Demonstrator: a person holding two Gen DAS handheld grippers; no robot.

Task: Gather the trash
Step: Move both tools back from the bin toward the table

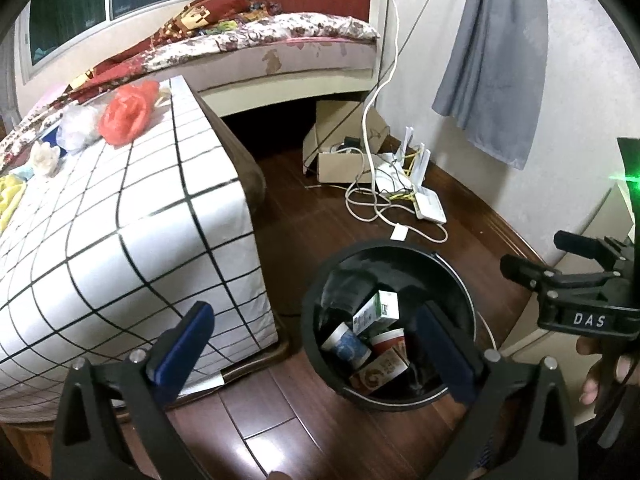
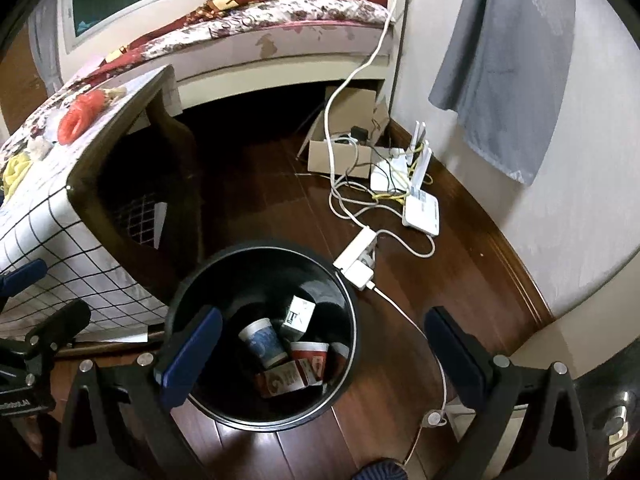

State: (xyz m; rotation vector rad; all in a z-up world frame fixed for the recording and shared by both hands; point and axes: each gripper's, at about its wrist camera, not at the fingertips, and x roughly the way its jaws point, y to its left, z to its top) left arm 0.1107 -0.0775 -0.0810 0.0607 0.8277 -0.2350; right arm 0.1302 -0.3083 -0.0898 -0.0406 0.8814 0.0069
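Both grippers hang above a black bin (image 1: pixel 390 328) on the wooden floor (image 1: pixel 320 432). Left gripper (image 1: pixel 318 344): jaws spread wide, nothing between them; the bin lies just ahead, toward its right finger. Right gripper (image 2: pixel 324 354): released too, empty, bin directly ahead between the fingers. Inside the bin: a white-and-green carton (image 1: pixel 378 308), a blue-and-white cup (image 2: pixel 264 342), red-and-white cups (image 2: pixel 310 354) (labels unreadable). Ahead-left of the left gripper, a table with a checked cloth (image 1: pixel 120 240) carries a red plastic bag (image 1: pixel 126 114) and crumpled white pieces (image 1: pixel 78 128).
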